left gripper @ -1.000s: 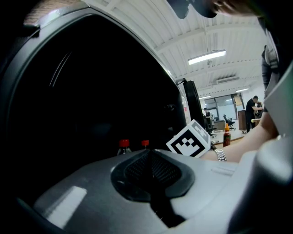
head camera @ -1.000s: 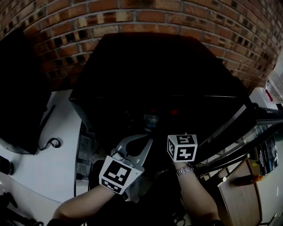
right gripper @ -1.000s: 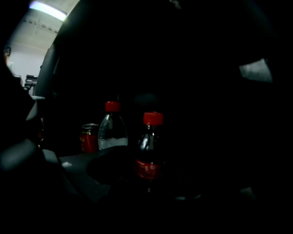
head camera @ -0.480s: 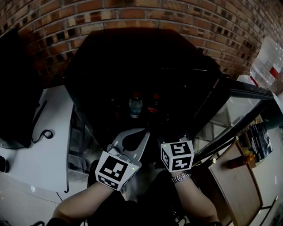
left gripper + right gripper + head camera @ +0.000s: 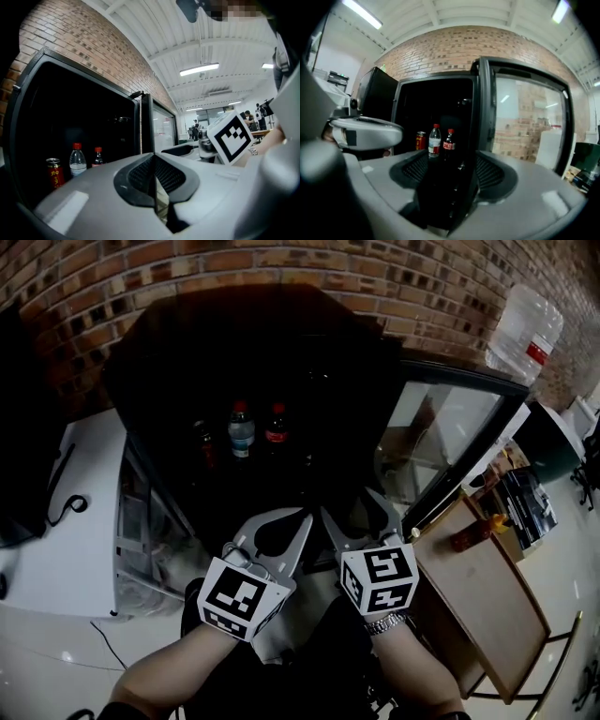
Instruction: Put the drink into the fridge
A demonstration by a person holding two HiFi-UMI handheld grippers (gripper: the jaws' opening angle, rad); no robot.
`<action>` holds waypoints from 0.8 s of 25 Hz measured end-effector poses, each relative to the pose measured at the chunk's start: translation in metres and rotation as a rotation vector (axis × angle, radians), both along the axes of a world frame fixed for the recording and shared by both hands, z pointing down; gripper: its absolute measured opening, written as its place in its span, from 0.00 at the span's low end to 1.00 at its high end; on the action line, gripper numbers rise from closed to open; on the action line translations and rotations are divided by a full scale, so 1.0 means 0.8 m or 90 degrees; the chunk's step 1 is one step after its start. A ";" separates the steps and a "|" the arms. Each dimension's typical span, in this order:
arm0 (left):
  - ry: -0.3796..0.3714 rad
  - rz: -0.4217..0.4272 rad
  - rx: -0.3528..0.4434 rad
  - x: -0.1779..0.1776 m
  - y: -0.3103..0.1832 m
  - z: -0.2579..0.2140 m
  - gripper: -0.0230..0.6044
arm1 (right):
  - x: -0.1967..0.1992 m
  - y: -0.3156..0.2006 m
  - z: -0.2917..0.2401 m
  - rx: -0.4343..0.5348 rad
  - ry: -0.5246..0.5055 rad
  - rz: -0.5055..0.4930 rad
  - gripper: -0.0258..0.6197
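The left gripper point(image 5: 153, 164) has its jaws pressed together, pad against pad, with nothing between them. The right gripper point(image 5: 451, 165) is just beside it with its jaws spread. The gap between them shows only darkness and a few glints, and no gripped object can be made out. Both grippers are held level in front of the person and point at the open mouth of the fridge point(image 5: 234, 334), outside its front edge. There is dark open space between the jaw tips and the shelf.

Three drinks stand upright in a row well inside the fridge. From left to right they are a red can point(image 5: 202, 442), a clear water bottle point(image 5: 241, 430) with a red cap, and a cola bottle point(image 5: 275, 426). The water and cola bottles are close together and the can is a little apart. All three are toward the left half of the opening, so the right half of the interior is dark and unreadable.

The glass door point(image 5: 441, 427) is swung wide to the right. Its lower edge reaches toward the right gripper's side, and its frame borders the space there. Past the door is a wooden table point(image 5: 487, 606) with an orange-brown bottle point(image 5: 469, 535) near its closest corner. A large water jug point(image 5: 523, 324) stands further back by the brick wall point(image 5: 281, 259).

On the left, the fridge's side wall meets a white counter point(image 5: 56, 531) with a thin cable point(image 5: 70, 507) lying on it.
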State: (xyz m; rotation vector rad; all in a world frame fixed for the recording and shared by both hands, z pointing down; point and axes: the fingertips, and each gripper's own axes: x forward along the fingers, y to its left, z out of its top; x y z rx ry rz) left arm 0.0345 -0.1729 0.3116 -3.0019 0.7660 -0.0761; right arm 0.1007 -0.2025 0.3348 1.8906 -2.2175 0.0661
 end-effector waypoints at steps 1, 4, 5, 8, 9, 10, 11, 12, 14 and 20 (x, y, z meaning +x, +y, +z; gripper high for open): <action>-0.001 0.007 -0.001 0.007 0.010 0.001 0.04 | 0.009 0.012 -0.001 0.001 0.000 0.009 0.52; 0.002 0.031 0.004 0.033 0.042 -0.003 0.04 | 0.041 0.048 -0.005 0.005 0.001 0.040 0.52; 0.003 0.040 0.009 0.044 0.052 -0.007 0.04 | 0.054 0.060 -0.006 0.006 0.001 0.053 0.52; 0.006 0.078 0.018 0.080 0.081 -0.016 0.04 | 0.097 0.097 -0.011 0.008 0.002 0.099 0.52; 0.007 0.090 0.019 0.091 0.090 -0.017 0.04 | 0.111 0.109 -0.012 0.008 0.003 0.115 0.52; 0.008 0.102 0.021 0.103 0.100 -0.018 0.04 | 0.126 0.121 -0.012 0.009 0.004 0.130 0.52; 0.009 0.114 0.022 0.115 0.109 -0.018 0.04 | 0.140 0.133 -0.012 0.009 0.004 0.146 0.52; 0.009 0.125 0.024 0.127 0.118 -0.018 0.04 | 0.155 0.143 -0.012 0.009 0.004 0.161 0.52; 0.007 0.147 0.025 0.150 0.134 -0.018 0.04 | 0.185 0.164 -0.011 0.008 0.003 0.191 0.52; -0.004 0.208 0.032 0.213 0.169 -0.014 0.04 | 0.259 0.210 -0.001 0.001 -0.012 0.267 0.52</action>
